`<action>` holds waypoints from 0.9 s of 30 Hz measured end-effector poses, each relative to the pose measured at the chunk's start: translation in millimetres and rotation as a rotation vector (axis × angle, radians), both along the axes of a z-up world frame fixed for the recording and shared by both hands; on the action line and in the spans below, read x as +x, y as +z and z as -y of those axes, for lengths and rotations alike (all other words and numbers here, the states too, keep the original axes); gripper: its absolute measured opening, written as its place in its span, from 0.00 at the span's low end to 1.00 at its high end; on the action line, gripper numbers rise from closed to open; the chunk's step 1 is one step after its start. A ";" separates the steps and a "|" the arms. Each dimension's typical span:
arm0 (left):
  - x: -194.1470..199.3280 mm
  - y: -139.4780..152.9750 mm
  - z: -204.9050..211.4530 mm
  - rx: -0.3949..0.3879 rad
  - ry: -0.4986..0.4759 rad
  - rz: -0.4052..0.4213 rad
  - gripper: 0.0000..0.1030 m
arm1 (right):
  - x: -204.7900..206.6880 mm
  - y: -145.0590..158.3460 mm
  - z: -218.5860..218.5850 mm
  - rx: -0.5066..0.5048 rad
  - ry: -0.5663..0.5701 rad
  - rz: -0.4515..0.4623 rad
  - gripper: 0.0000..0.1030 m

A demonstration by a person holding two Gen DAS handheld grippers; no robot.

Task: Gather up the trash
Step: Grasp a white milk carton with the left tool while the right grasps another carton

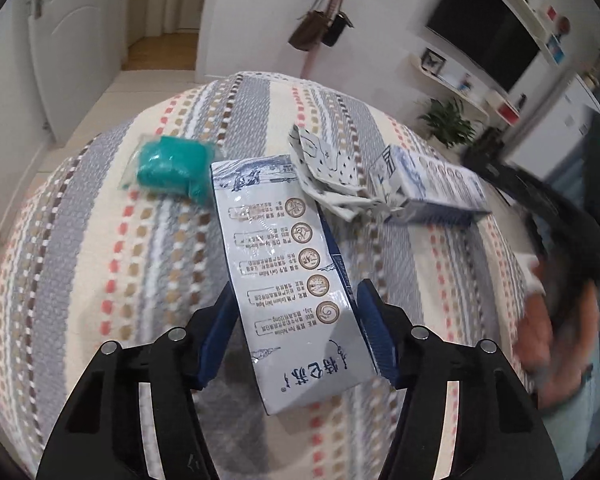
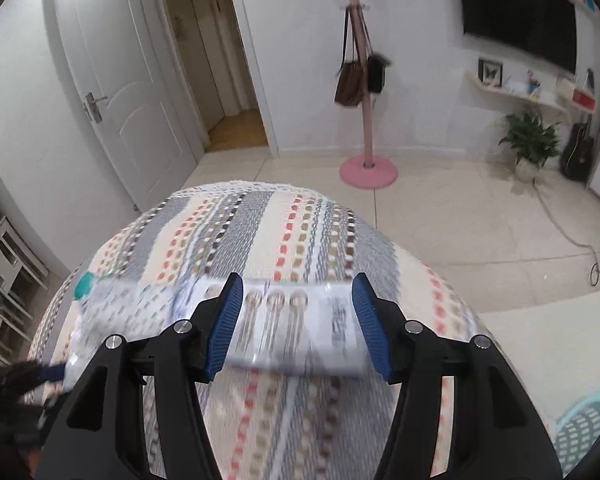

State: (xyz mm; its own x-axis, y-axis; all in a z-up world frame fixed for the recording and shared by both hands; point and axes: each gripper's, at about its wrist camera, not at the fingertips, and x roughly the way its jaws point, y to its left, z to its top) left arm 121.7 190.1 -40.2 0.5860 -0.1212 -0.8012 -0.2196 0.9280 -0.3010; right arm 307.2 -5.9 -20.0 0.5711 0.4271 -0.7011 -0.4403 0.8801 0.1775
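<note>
Now your left gripper (image 1: 296, 332) pinches the near end of a flattened milk carton (image 1: 284, 264), its blue pads tight on both edges, low and centre in the left wrist view. Beyond it on the striped cloth (image 1: 100, 240) lie a teal packet (image 1: 172, 168), a crumpled spotted wrapper (image 1: 332, 176) and a second carton (image 1: 428, 192), upper right. Your right gripper (image 2: 298, 324) hovers half-wide over the blurred carton (image 2: 292, 320); whether it touches, you cannot tell.

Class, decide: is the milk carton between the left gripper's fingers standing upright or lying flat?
Lying flat: the milk carton rests lengthwise on the striped cloth.
</note>
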 end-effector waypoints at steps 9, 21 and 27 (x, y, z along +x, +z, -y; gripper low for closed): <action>-18.2 -0.4 -9.6 0.035 -0.084 -0.018 0.55 | 18.2 -10.2 -15.9 -0.059 0.154 -0.167 0.52; -6.7 -5.9 -13.0 0.097 -0.011 -0.021 0.63 | -92.0 -23.1 -25.8 0.004 0.279 -0.252 0.54; -3.3 -10.0 -13.2 0.131 0.009 -0.016 0.63 | -136.3 -25.5 -45.0 -0.115 0.185 -0.099 0.65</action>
